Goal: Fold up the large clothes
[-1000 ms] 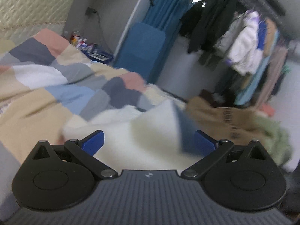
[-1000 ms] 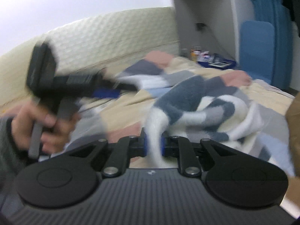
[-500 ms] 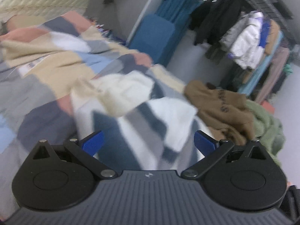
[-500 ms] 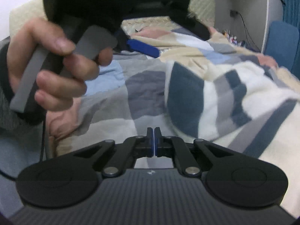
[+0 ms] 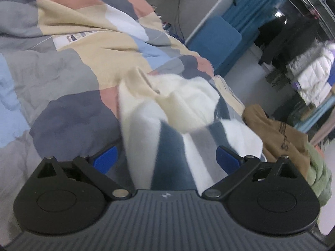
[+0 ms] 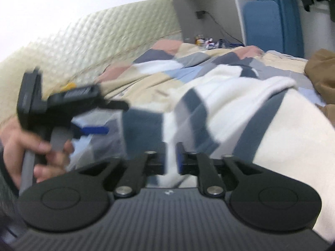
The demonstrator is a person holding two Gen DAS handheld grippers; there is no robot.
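Observation:
A cream sweater (image 5: 180, 104) with navy and grey stripes lies crumpled on the patchwork bed cover (image 5: 73, 73). My left gripper (image 5: 165, 158) hovers over the sweater's near end, open wide, with the cloth beneath its blue pads and not pinched. In the right wrist view the sweater (image 6: 240, 96) fills the right half. My right gripper (image 6: 172, 156) sits low over it, and its jaws are opening. White cloth shows in their narrow gap, and the pads do not press on it. A hand (image 6: 31, 146) holds the left gripper (image 6: 113, 118) at the left, blurred.
A brown garment (image 5: 278, 133) and a green one (image 5: 320, 173) lie at the bed's right edge. A blue padded panel (image 5: 217, 39) and a rack of hanging clothes (image 5: 309, 73) stand beyond. The quilted headboard (image 6: 104, 41) runs behind the bed cover (image 6: 159, 62).
The right gripper held sweater cloth a second ago, then shut empty, and now its jaws stand slightly apart over the sweater. The left gripper, open throughout, came lower over the sweater.

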